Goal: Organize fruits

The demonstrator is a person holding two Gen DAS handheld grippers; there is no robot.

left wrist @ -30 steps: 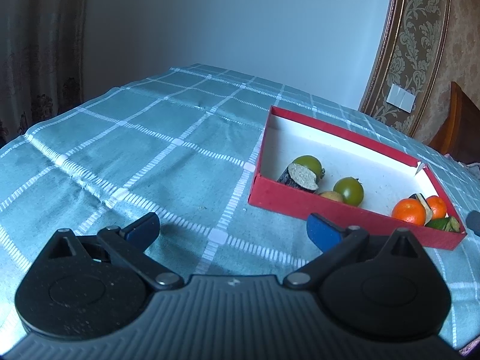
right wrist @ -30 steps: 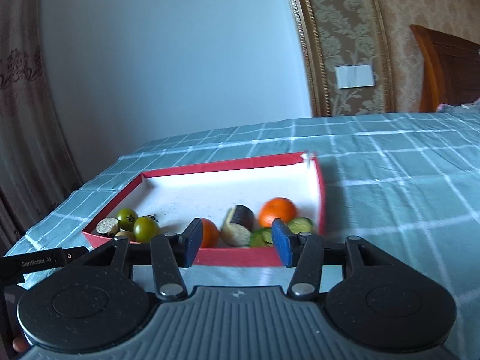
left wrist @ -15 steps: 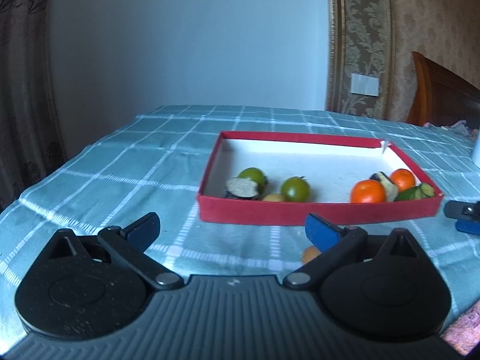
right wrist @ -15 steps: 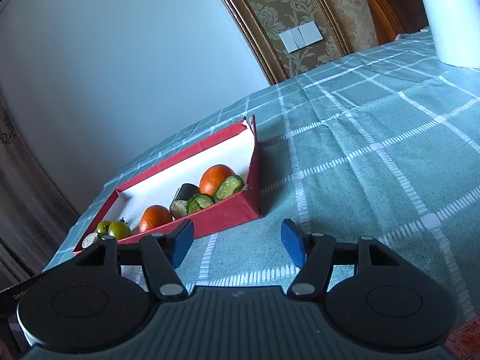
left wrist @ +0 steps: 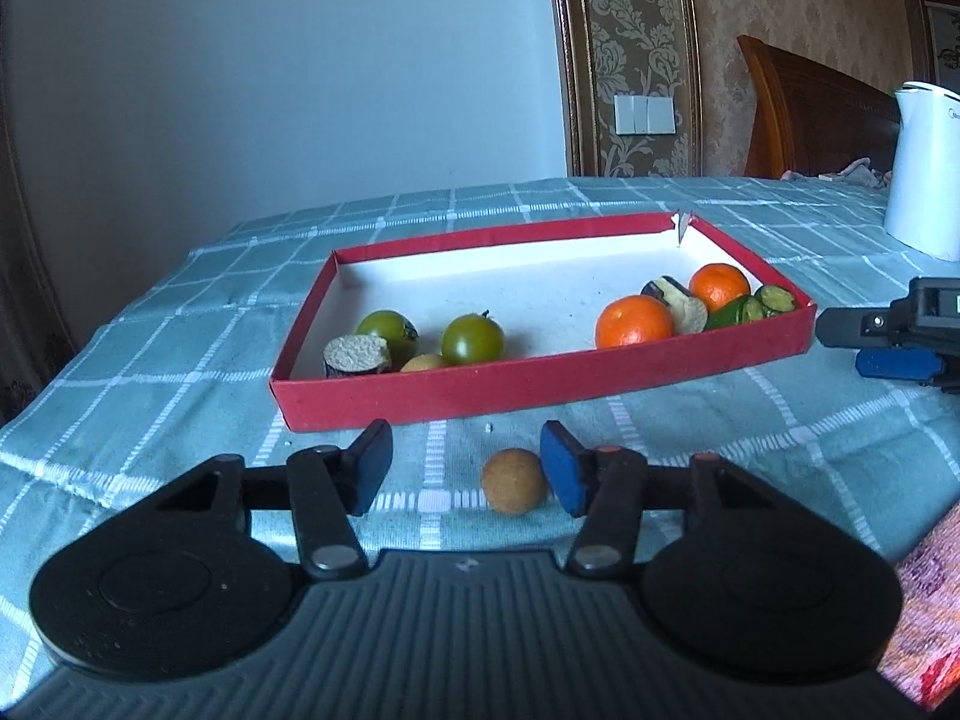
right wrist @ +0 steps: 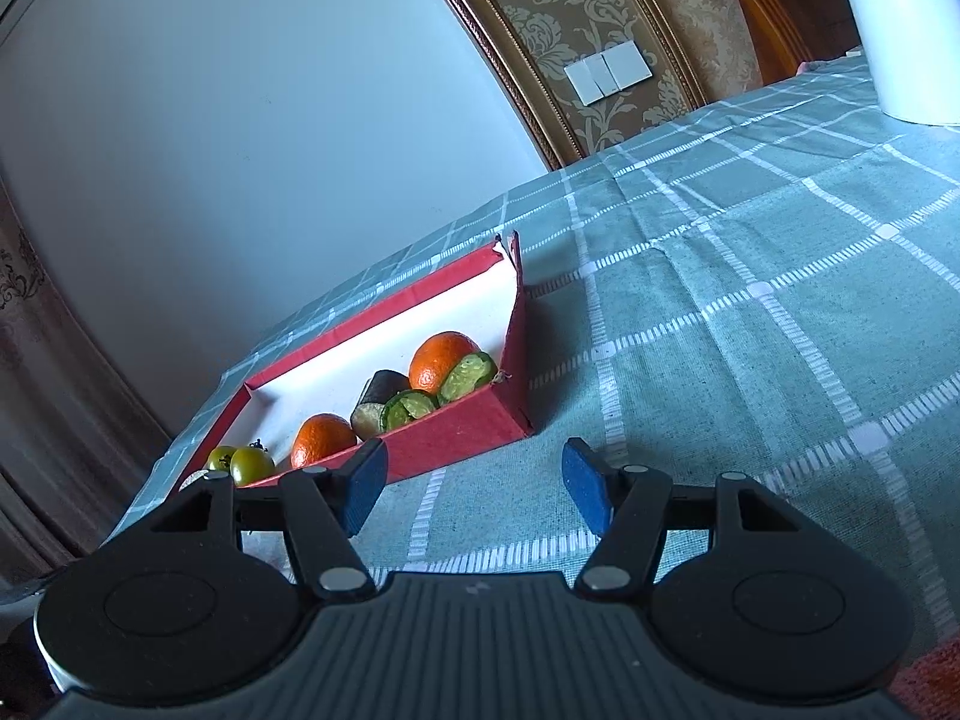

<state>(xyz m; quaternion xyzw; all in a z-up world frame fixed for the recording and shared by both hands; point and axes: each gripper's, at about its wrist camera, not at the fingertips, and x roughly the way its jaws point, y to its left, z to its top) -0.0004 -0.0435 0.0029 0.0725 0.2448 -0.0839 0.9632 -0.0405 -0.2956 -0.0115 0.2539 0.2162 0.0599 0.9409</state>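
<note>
A red box point(left wrist: 540, 384) with a white floor sits on the checked cloth. It holds two green tomatoes point(left wrist: 473, 339), two oranges point(left wrist: 634, 322), eggplant pieces point(left wrist: 356, 354) and cucumber slices point(left wrist: 756, 304). A small round tan fruit point(left wrist: 515, 482) lies on the cloth in front of the box, between the fingers of my open left gripper point(left wrist: 467, 468), close to the right pad. My right gripper point(right wrist: 474, 486) is open and empty, on the cloth right of the box point(right wrist: 456, 432); it also shows in the left wrist view point(left wrist: 894, 354).
A white kettle point(left wrist: 924, 168) stands at the back right of the table, also in the right wrist view point(right wrist: 900, 18). A pink patterned cloth point(left wrist: 924, 612) lies at the near right edge. A wooden headboard point(left wrist: 810, 114) stands behind the table.
My left gripper has swung right and drawn back, so the tan fruit now lies between its fingers, which stand closer together. My right gripper has moved right, away from the box, and tilted.
</note>
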